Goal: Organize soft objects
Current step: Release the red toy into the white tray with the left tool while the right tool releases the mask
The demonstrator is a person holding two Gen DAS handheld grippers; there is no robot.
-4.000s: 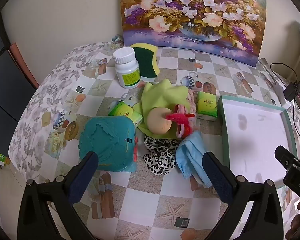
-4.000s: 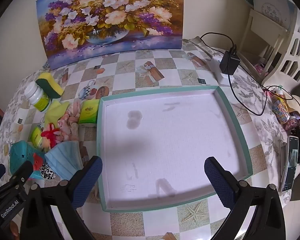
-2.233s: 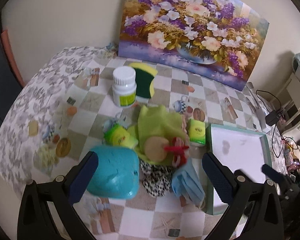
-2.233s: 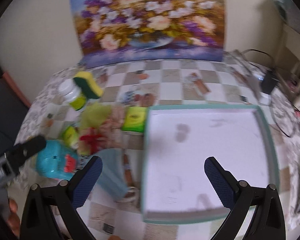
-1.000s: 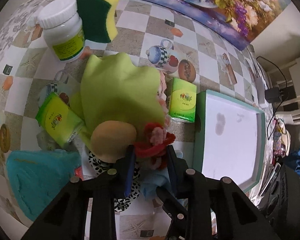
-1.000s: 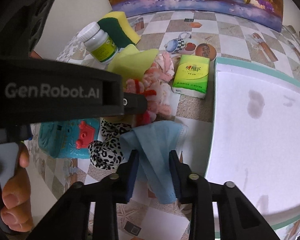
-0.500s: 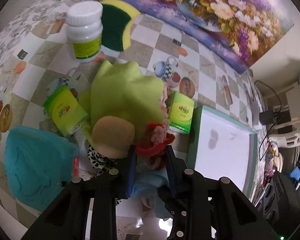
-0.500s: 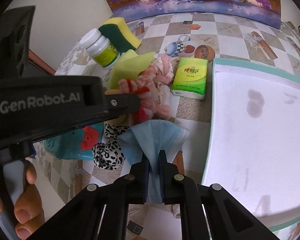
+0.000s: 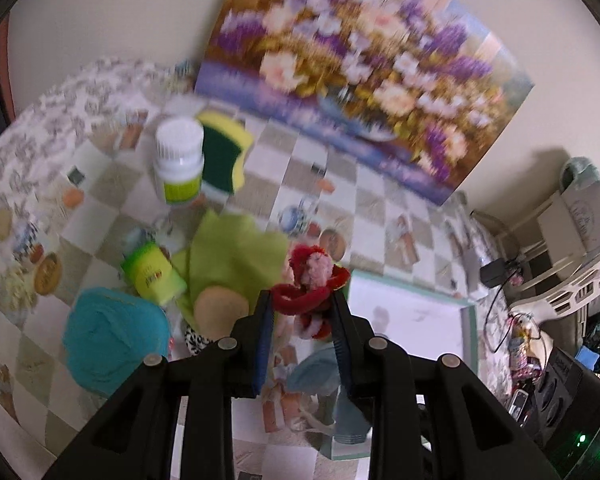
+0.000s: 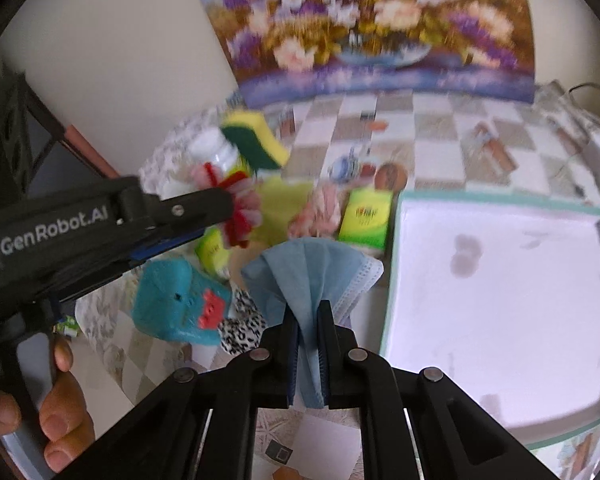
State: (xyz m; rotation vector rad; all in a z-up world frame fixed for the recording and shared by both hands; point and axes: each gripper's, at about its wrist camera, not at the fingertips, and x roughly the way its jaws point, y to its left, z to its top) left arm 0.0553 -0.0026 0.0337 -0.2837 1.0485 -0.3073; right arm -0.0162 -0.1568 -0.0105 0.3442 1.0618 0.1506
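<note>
My left gripper [image 9: 302, 300] is shut on a red and pink fuzzy toy [image 9: 310, 280] and holds it lifted above the pile; it also shows in the right wrist view [image 10: 236, 212]. My right gripper [image 10: 308, 308] is shut on a blue face mask [image 10: 312, 272], lifted off the table just left of the green-rimmed white tray [image 10: 500, 280]. On the table lie a green cloth [image 9: 236, 252], a tan round pad [image 9: 220, 308], a teal soft case [image 9: 112, 336], a leopard-print piece [image 10: 240, 328] and a pink fluffy item [image 10: 320, 212].
A white pill bottle [image 9: 178, 166], a yellow-green sponge [image 9: 222, 158] and two green tissue packs [image 9: 154, 274] [image 10: 364, 218] stand around the pile. A flower painting [image 9: 360, 52] leans on the wall. Cables and a charger [image 9: 496, 268] lie right of the tray.
Both grippers have risen from the pile, each with its item: the left lifted the red and pink toy, the right lifted the blue mask. Both views are blurred by motion.
</note>
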